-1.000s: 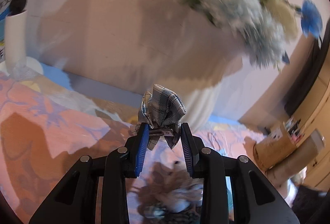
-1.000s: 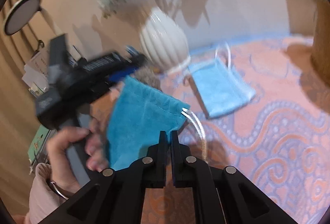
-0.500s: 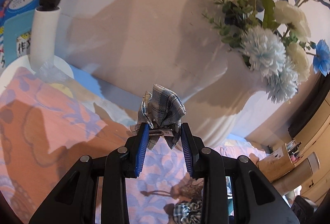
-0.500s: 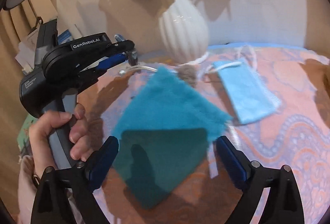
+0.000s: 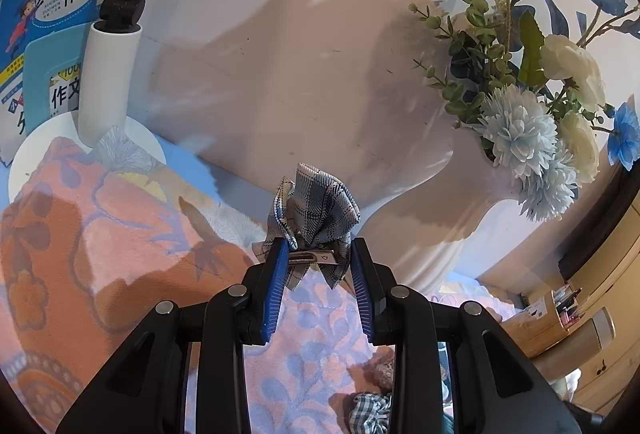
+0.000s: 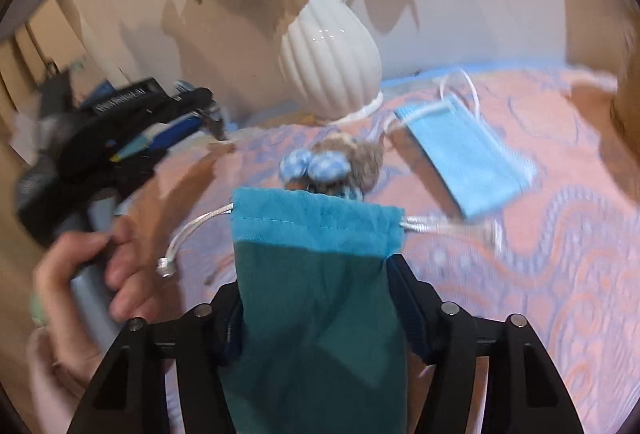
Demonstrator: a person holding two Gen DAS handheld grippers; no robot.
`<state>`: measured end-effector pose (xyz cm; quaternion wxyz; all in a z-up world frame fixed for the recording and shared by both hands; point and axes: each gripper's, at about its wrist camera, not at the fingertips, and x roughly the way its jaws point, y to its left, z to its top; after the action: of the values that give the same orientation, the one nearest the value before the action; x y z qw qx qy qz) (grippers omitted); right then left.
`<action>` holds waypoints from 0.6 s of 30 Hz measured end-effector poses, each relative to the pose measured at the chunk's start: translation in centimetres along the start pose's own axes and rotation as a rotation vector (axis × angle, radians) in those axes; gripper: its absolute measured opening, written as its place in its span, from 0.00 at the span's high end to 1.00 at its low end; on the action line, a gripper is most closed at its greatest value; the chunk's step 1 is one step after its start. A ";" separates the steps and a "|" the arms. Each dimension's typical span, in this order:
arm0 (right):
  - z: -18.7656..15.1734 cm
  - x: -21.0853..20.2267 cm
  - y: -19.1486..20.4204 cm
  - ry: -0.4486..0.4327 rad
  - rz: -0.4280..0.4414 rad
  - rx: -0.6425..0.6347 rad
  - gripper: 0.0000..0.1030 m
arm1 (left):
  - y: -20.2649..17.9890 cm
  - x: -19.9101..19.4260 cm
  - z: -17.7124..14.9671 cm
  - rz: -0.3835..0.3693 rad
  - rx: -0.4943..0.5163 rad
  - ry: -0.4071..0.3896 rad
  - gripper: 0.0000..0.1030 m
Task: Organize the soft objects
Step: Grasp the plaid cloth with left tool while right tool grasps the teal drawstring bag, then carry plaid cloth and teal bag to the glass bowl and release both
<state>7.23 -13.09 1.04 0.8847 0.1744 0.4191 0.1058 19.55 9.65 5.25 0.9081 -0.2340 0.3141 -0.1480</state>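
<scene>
The left gripper (image 5: 316, 260) holds a plaid bow clip (image 5: 316, 210) between narrow jaws, pointing to 12 o'clock. The right gripper (image 6: 316, 298) – jaws just closing – has the teal drawstring pouch (image 6: 316, 274) between its pads; whether they press it I cannot tell.

Mask (image 6: 464, 158) right of vase (image 6: 330, 62), pouch (image 6: 316, 274) nearest.

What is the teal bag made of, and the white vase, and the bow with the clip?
Teal bag: soft, matte cloth, maybe velvety; it shows a stitched hem and a white drawstring.
White vase: probably glazed ceramic; it is ribbed and shows shiny highlights.
Bow: woven plaid fabric, crumpled in folds, on a shiny clip that looks like metal.
</scene>
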 end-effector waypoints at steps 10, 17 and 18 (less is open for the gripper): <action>-3.3 -2.5 1.1 0.014 0.002 -0.059 0.46 | -0.8 0.3 0.1 0.008 0.034 0.006 0.72; -3.2 -3.2 -0.5 -0.021 0.061 0.022 0.86 | -2.2 -0.5 0.0 0.024 0.073 0.010 0.72; -3.1 -3.7 -0.5 -0.028 0.069 0.032 0.86 | -2.8 -0.7 -0.3 0.051 0.100 0.013 0.72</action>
<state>2.53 -14.11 1.60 0.8834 0.2045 0.4021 0.1272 18.48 7.52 6.89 0.9201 -0.1793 0.3181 -0.1420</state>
